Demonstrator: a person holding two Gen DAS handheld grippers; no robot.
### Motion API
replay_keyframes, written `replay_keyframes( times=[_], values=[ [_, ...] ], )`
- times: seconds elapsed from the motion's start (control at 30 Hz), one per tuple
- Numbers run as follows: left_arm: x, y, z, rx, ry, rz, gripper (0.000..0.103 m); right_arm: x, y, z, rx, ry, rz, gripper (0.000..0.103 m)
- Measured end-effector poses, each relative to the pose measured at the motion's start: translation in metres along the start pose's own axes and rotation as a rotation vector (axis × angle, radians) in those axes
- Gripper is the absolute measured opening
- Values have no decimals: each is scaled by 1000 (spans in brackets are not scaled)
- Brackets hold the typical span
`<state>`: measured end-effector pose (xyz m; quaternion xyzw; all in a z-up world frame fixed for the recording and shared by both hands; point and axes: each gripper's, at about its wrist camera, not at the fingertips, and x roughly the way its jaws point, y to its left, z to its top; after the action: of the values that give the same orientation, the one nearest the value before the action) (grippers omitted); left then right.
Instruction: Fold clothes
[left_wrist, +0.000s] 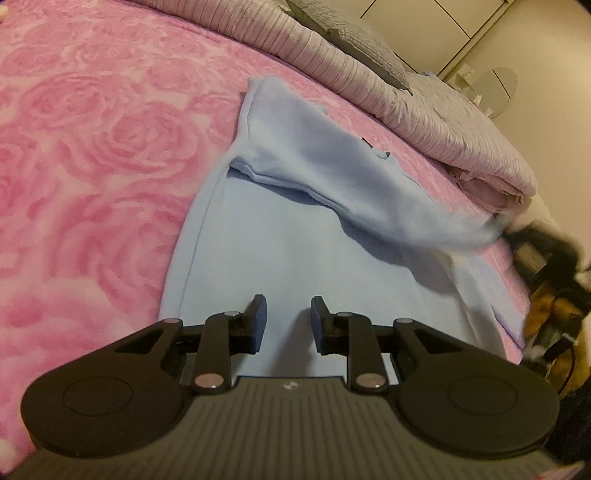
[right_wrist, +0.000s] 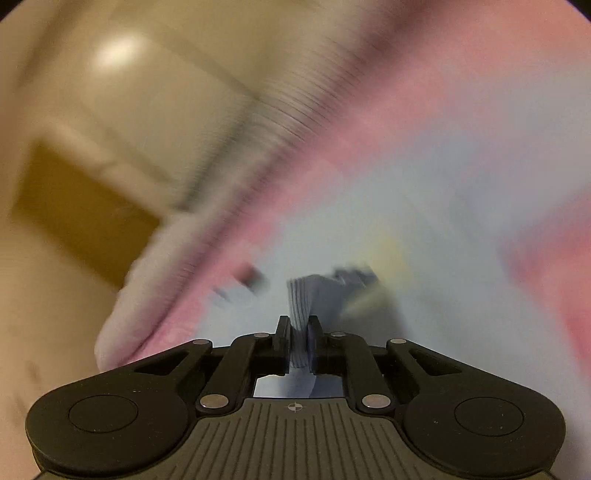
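**Desk:** Pink rose-patterned plush covered the bed (left_wrist: 92, 147), with a ribbed lilac quilt (left_wrist: 424, 110) bunched along its far edge. Where was the garment?

**Photographer:** A pale blue sweatshirt (left_wrist: 288, 251) lay spread across the bed's middle, one sleeve (left_wrist: 332, 173) crossing the body toward the right. The left gripper (left_wrist: 288, 321) hovered over the near part of the body, jaws wide, holding nothing.

**Desk:** And the other?

**Photographer:** The right gripper (right_wrist: 298, 338) was clamped narrow on a ribbed blue band, probably a cuff or hem; heavy motion blur hid the rest.

**Desk:** How would it handle?

**Photographer:** Soft, fleecy, light and limp, I judged; it would sag and drag on the plush. The stitched side seam and ribbed edges looked the firmest places to pinch.
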<state>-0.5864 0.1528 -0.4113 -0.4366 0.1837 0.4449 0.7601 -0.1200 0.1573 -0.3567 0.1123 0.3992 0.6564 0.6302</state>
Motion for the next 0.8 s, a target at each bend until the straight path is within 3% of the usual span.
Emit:
replay_keyframes(
  times=[0.07, 0.1, 0.13, 0.2, 0.23, 0.27, 0.3, 0.4, 0.5, 0.63, 0.7, 0.8],
  values=[
    [2, 0, -1, -2, -2, 1, 21, -16, 17, 10, -137, -126, 79, 11],
    [2, 0, -1, -3, -3, 2, 21, -16, 15, 13, -142, -133, 62, 11],
    [3, 0, -1, -3, -4, 2, 21, -9, 6, 15, -118, -87, -15, 11],
    [4, -1, -1, 3, -3, 5, 21, 17, -36, 13, 35, 89, -210, 12],
    [4, -2, 0, 7, -2, 6, 21, 23, -57, 7, 119, 130, -254, 12],
    [3, -2, -1, 10, -2, 6, 21, 25, -76, 2, 192, 152, -273, 12],
    [3, -1, -1, 10, -3, 6, 21, 21, -86, -1, 234, 126, -228, 12],
    [3, -2, -1, 9, -1, 11, 21, 15, -92, 4, 295, 103, -211, 12],
    [3, -6, -1, 18, -1, 25, 21, 7, -81, 15, 217, 85, -277, 12],
    [0, -6, -1, 12, -7, 41, 21, -17, -49, 15, -36, 84, -514, 12],
    [-4, -4, -2, 2, -11, 58, 21, -34, -40, 8, -83, 117, -483, 12],
    [-11, -3, -6, 1, -3, 88, 21, -65, -35, -14, -62, 211, -314, 12]
  ],
)
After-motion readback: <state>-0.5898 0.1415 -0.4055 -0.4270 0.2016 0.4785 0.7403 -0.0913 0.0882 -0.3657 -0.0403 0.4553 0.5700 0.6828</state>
